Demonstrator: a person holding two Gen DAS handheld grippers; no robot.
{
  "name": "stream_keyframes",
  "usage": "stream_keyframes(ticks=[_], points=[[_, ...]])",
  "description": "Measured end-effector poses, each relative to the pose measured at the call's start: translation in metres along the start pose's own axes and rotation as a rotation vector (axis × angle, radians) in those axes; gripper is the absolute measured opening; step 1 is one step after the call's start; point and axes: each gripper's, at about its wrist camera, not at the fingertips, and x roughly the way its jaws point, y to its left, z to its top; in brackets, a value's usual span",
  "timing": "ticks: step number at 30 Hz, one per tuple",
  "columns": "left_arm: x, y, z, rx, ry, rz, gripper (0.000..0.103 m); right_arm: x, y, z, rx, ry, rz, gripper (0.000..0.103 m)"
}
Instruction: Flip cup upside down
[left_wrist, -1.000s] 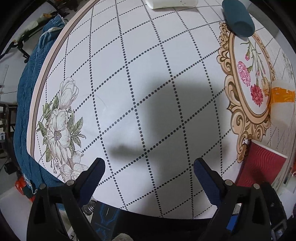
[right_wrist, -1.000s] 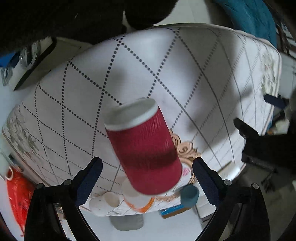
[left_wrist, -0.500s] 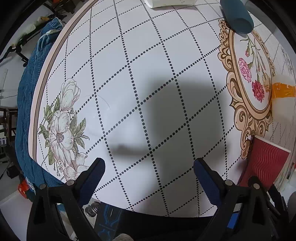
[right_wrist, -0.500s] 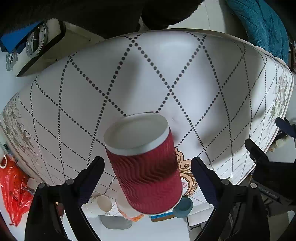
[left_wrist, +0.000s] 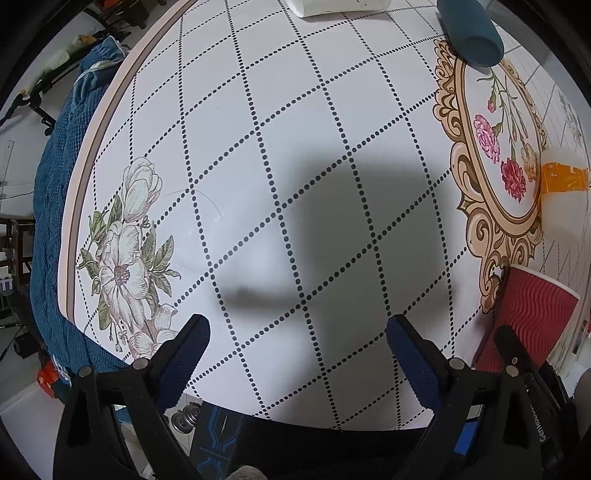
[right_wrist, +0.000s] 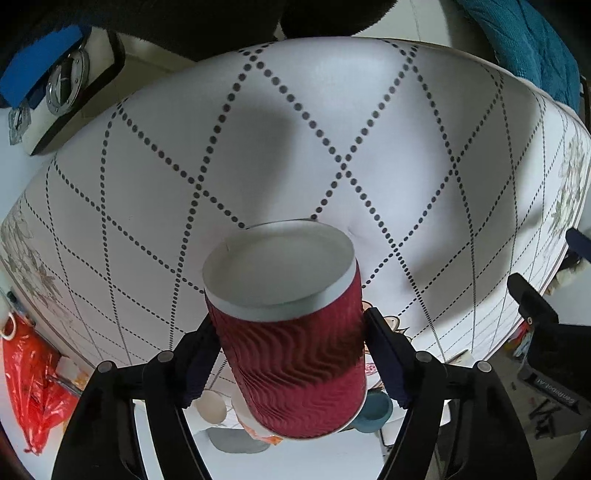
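Observation:
A red ribbed paper cup with a white base fills the middle of the right wrist view. My right gripper is shut on its sides, and its white bottom faces the camera. The same cup shows at the right edge of the left wrist view, with the right gripper's black finger in front of it. My left gripper is open and empty, low over the white dotted tablecloth.
A teal cup lies at the far right. A white and orange cup lies at the right. A white object sits at the far edge. A blue cloth hangs off the left edge.
My right gripper's jaws have closed in onto the red cup's sides. The right view has moved closer to the table. My left gripper has barely moved.

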Motion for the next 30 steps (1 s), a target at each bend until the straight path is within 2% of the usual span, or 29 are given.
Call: stream_keyframes(ticks=[7,13,17,22,26,30], points=[[-0.007,0.001,0.003,0.001,-0.012,0.003,0.098,0.002,-0.034,-0.004,0.149,0.004,0.071,0.077],[-0.016,0.003,0.007,-0.001,-0.026,0.005,0.098,0.006,-0.058,-0.013,0.294,0.002,0.206,0.077],[-0.021,0.007,0.009,-0.004,-0.033,0.007,0.098,0.016,-0.069,-0.027,0.421,0.002,0.316,0.077],[-0.027,0.009,0.010,-0.004,-0.039,0.008,0.098,0.038,-0.091,-0.046,0.647,0.044,0.461,0.077],[-0.028,0.009,0.010,-0.002,-0.043,0.009,0.098,0.067,-0.107,-0.068,0.873,0.093,0.627,0.077],[-0.030,0.007,0.009,0.003,-0.046,0.015,0.098,0.091,-0.111,-0.094,1.023,0.113,0.768,0.077]])
